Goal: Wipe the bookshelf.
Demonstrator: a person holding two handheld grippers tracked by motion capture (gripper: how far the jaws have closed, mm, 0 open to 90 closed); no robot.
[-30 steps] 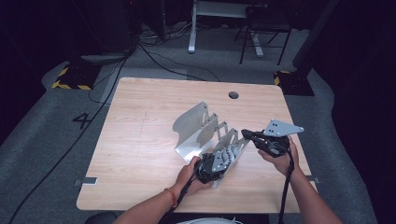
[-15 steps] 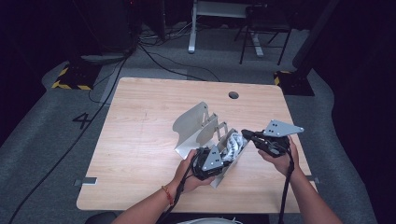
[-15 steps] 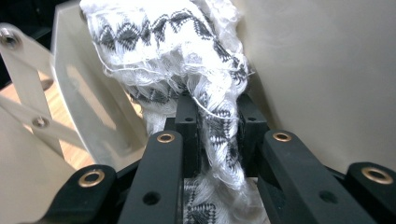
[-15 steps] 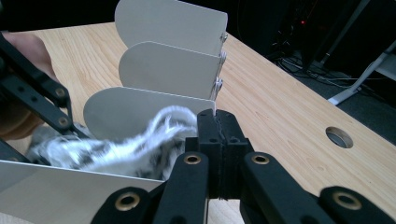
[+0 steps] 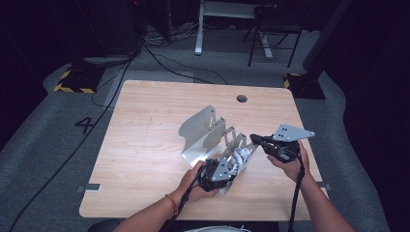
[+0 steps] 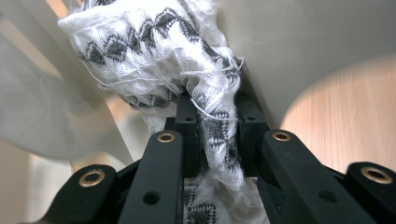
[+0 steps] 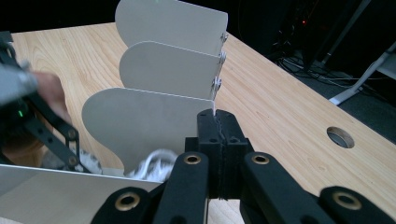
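A grey metal rack [image 5: 203, 133] with several upright dividers stands on the wooden table [image 5: 145, 145]. A white cloth with a black zigzag pattern [image 5: 238, 157] lies in the slot nearest me. My left gripper [image 5: 226, 168] reaches into that slot and is shut on the cloth [image 6: 154, 51], whose folds bunch above the left gripper's [image 6: 217, 116] tips. My right gripper [image 5: 255, 139] meets the rack's right end. In the right gripper view the right gripper [image 7: 217, 126] has its jaws pressed together on the thin edge plate below the dividers [image 7: 140, 126].
A round cable hole [image 5: 241, 98] sits near the table's far edge. The table's left half is bare wood. Cables [image 5: 111, 92], a chair base [image 5: 270, 43] and yellow-black floor markings [image 5: 72, 87] lie beyond the table on grey carpet.
My left gripper has shifted slightly with the cloth inside the near slot of the rack. The right gripper and the rack have stayed where they were.
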